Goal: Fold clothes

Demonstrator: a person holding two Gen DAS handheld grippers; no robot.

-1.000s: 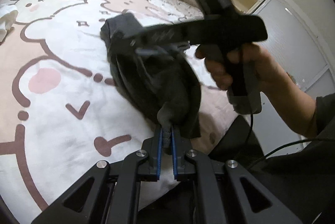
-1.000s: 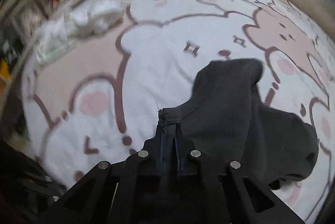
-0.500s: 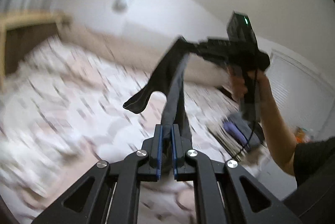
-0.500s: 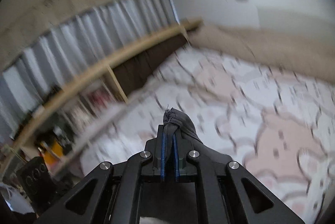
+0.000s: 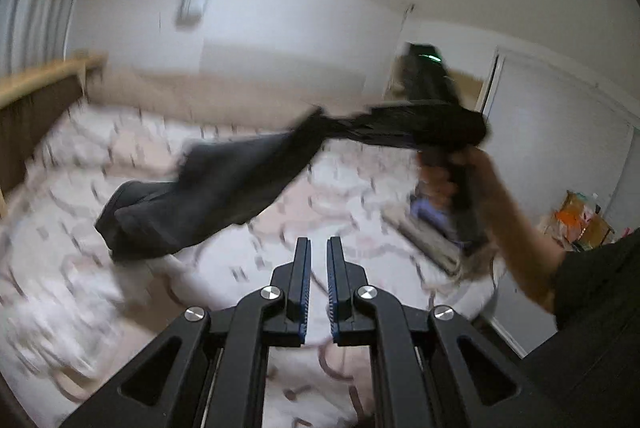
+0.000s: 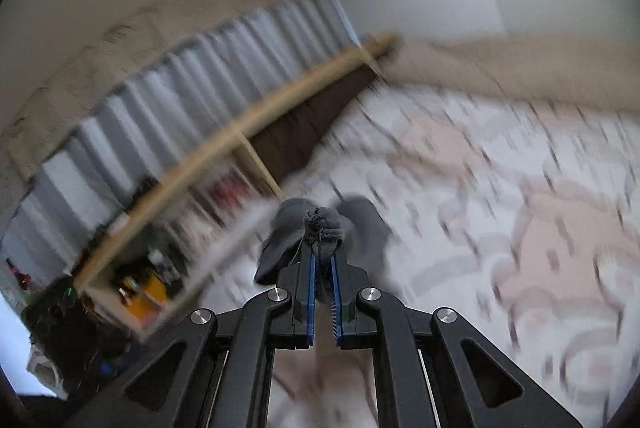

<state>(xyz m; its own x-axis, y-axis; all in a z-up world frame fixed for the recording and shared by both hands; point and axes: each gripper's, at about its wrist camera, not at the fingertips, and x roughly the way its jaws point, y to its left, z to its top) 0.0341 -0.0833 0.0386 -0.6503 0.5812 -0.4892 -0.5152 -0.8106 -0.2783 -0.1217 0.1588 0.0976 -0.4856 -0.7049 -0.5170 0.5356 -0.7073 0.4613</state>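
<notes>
A dark grey garment (image 5: pixel 208 196) swings in the air above the bed, blurred by motion. It hangs only from my right gripper (image 5: pixel 324 120), which a hand holds at the upper right of the left wrist view. In the right wrist view, my right gripper (image 6: pixel 323 256) is shut on a bunched edge of the garment (image 6: pixel 322 228), and the rest droops behind the fingers. My left gripper (image 5: pixel 318 248) is low in the middle, below and apart from the cloth. Its jaws stand close together with nothing between them.
The bed's white and pink cartoon cover (image 5: pixel 100 300) fills the lower part of both views. A wooden shelf rail (image 6: pixel 240 132) with clutter and a curtain runs along its left side. The person's forearm (image 5: pixel 516 216) and a pale door (image 5: pixel 560 156) are on the right.
Both grippers have risen and tipped up, lifting the garment off the bed. The cloth has come out of my left gripper and now hangs from the right one alone.
</notes>
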